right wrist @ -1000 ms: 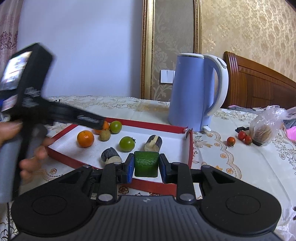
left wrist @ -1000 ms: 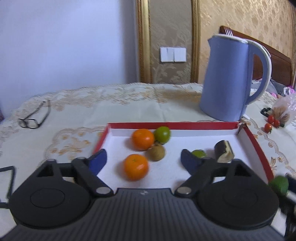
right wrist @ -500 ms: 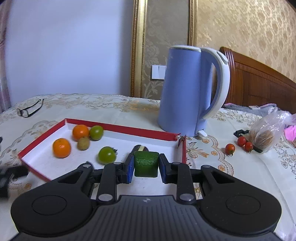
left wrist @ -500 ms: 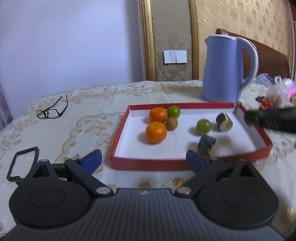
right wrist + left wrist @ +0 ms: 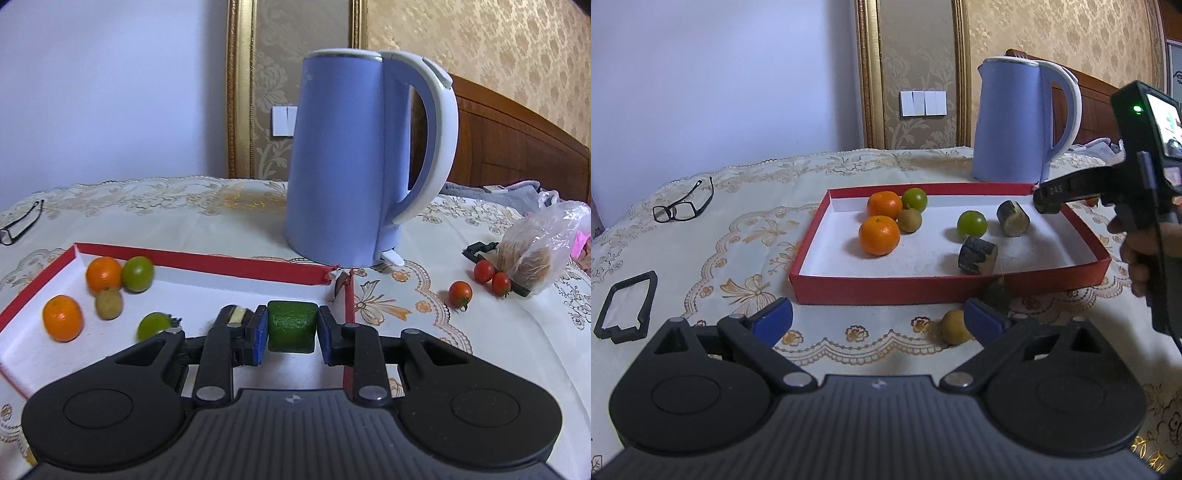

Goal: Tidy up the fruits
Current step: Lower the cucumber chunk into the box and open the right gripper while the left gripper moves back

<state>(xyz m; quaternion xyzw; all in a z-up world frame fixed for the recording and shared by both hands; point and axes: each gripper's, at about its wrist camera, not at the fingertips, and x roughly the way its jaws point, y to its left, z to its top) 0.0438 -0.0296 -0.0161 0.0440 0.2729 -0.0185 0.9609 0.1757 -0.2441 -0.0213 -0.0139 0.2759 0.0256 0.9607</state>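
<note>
A red tray [image 5: 886, 291] with a white floor holds two oranges [image 5: 879, 236], two green round fruits [image 5: 971, 224], a small brown fruit [image 5: 909, 220] and two dark cut pieces [image 5: 977, 254]. My left gripper [image 5: 877, 317] hovers over the cloth in front of the tray, jaws opening wide with nothing between them. A second brown fruit [image 5: 955, 326] lies on the cloth by its right finger. My right gripper [image 5: 291, 328] is shut on a green fruit chunk [image 5: 291, 325] above the tray's right end [image 5: 349, 295]; the left wrist view shows it over the far right corner [image 5: 1047, 201].
A blue kettle [image 5: 343, 166] stands just behind the tray. Three cherry tomatoes [image 5: 460, 293] and a plastic bag [image 5: 535, 254] lie to the right. Glasses [image 5: 683, 206] and a black frame [image 5: 624, 306] lie on the cloth at left. A hand [image 5: 1137, 258] holds the right gripper.
My left gripper drew back out of the tray to the cloth in front of it and its jaws widened. The right gripper carried the green chunk forward over the tray's right end.
</note>
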